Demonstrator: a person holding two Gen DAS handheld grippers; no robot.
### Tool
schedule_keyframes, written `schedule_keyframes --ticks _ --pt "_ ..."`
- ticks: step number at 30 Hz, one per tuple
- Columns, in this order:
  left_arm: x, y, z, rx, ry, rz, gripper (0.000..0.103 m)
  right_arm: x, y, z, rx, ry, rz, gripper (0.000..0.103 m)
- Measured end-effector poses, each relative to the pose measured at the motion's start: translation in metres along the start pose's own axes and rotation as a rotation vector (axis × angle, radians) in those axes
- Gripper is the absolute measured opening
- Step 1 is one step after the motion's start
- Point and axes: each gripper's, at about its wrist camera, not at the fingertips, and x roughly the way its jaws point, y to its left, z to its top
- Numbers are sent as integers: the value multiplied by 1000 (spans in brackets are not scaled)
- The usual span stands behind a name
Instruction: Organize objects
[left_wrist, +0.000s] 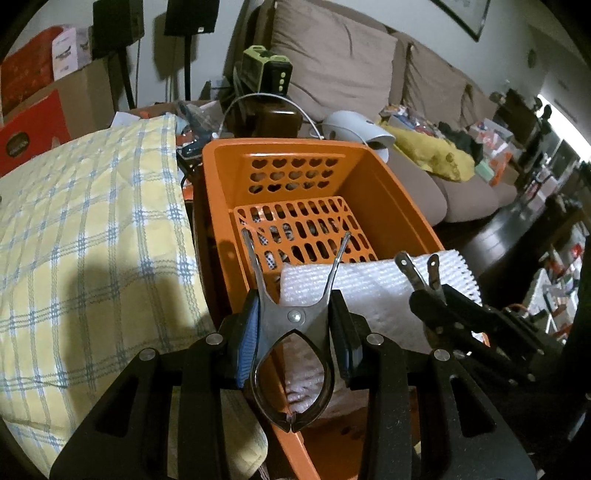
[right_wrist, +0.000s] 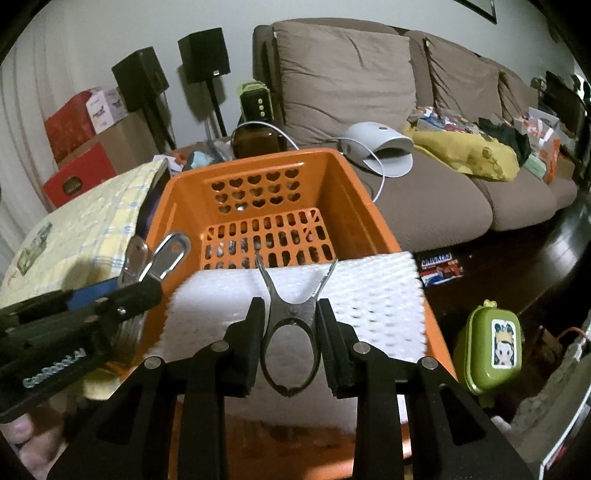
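Note:
An orange plastic basket (left_wrist: 391, 206) stands in front of me, also in the right wrist view (right_wrist: 343, 184). A white bubble-wrap sheet (left_wrist: 369, 295) lies over its near rim, also seen in the right wrist view (right_wrist: 369, 306). My left gripper (left_wrist: 295, 325) is shut on a metal spring clip (left_wrist: 291, 347) whose prongs point over the sheet. My right gripper (right_wrist: 291, 325) is shut on a second metal clip (right_wrist: 290, 343) above the sheet. Each gripper shows in the other's view, the right one (left_wrist: 424, 273) and the left one (right_wrist: 155, 258).
A yellow plaid pillow (left_wrist: 85, 236) lies left of the basket. A brown sofa (right_wrist: 424, 192) with clutter and a white device (right_wrist: 380, 151) stands behind. A green lidded box (right_wrist: 491, 347) and a Snickers pack (right_wrist: 441, 267) lie at right.

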Motion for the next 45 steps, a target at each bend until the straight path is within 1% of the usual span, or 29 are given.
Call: schedule_keyframes --ticks 7,12,17,19,23,31,34,37,45 --pt "6 -2 1 3 -14 0 34 -1 6 11 -20 -58 5 28" --pt "10 -2 3 1 -14 5 34 7 10 14 -53 -58 -3 28" --pt "15 0 4 -5 -8 5 34 11 12 18 -66 -57 8 28" --pt "16 0 4 -4 -9 7 34 11 12 19 -75 -61 -7 28" --pt "18 -2 6 -2 -11 4 34 15 9 18 -69 -51 -12 28" --pt "25 -6 7 -3 -3 -5 34 23 6 17 -58 -32 4 28" --pt "27 -7 5 0 1 2 34 26 3 15 -54 -19 4 28" --pt "24 -9 4 14 -16 19 34 29 3 14 -53 -8 5 28" --pt "26 -9 4 14 -13 20 34 28 1 12 -72 2 -7 28"
